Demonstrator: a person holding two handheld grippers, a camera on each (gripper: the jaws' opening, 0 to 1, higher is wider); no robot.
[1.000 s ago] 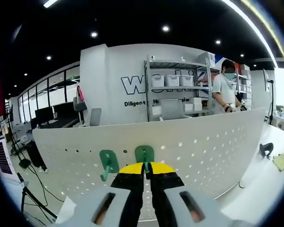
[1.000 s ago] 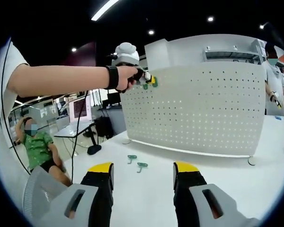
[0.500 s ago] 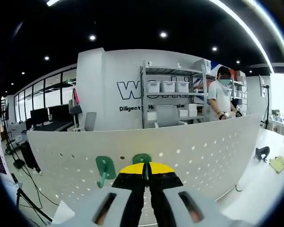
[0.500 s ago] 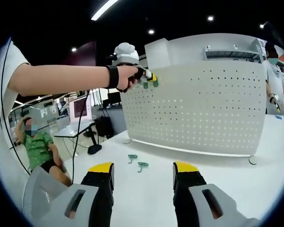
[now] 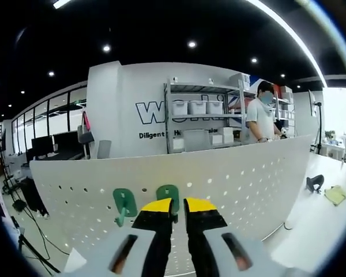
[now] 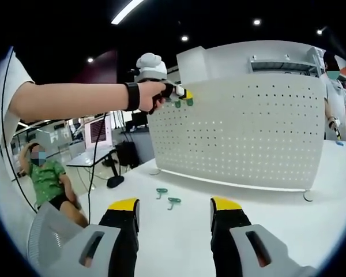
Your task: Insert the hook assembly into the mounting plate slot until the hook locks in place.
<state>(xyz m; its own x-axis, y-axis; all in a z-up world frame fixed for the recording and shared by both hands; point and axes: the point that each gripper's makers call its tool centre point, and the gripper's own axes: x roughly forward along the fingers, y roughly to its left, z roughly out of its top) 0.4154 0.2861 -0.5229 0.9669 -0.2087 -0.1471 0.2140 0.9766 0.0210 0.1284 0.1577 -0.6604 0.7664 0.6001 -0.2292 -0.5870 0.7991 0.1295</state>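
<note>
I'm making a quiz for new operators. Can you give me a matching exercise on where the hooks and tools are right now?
Things:
1. left tool
2. right tool
3. two loose hooks
4. hung hook

States:
A. lying on the table
B. on the pegboard, left of the left tool's hook
C. up at the pegboard's top edge
D. open, low over the table

Pairs: 1-C, 2-D, 3-A, 4-B

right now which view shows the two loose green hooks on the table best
The right gripper view: the two loose green hooks lie in plain sight on the white table, ahead of the right gripper. The left gripper view faces the pegboard and its mounted hooks instead.
</note>
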